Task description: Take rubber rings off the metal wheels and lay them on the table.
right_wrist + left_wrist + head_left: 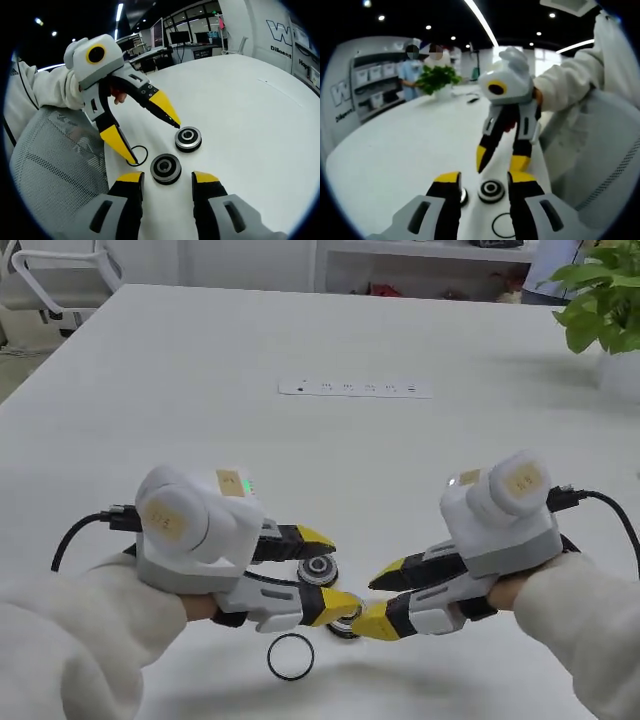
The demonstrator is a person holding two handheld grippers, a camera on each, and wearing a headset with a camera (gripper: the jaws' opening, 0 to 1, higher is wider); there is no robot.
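Two small metal wheels with dark outer bands stand on the white table (300, 330). One wheel (317, 570) (188, 139) sits between the jaws of my open left gripper (345, 572) (485, 177). The other wheel (345, 621) (491, 191) (166, 168) lies just ahead of my open right gripper (364, 604) (167, 177), partly hidden by jaw tips in the head view. A loose black rubber ring (290, 656) (502, 225) (137, 154) lies flat near the table's front edge. The two grippers face each other, tips nearly meeting over the wheels.
A white power strip (355, 388) lies mid-table, farther out. A potted green plant (600, 300) stands at the far right corner. A mesh office chair (55, 165) is close behind the front edge, and two people stand by shelves (422, 65).
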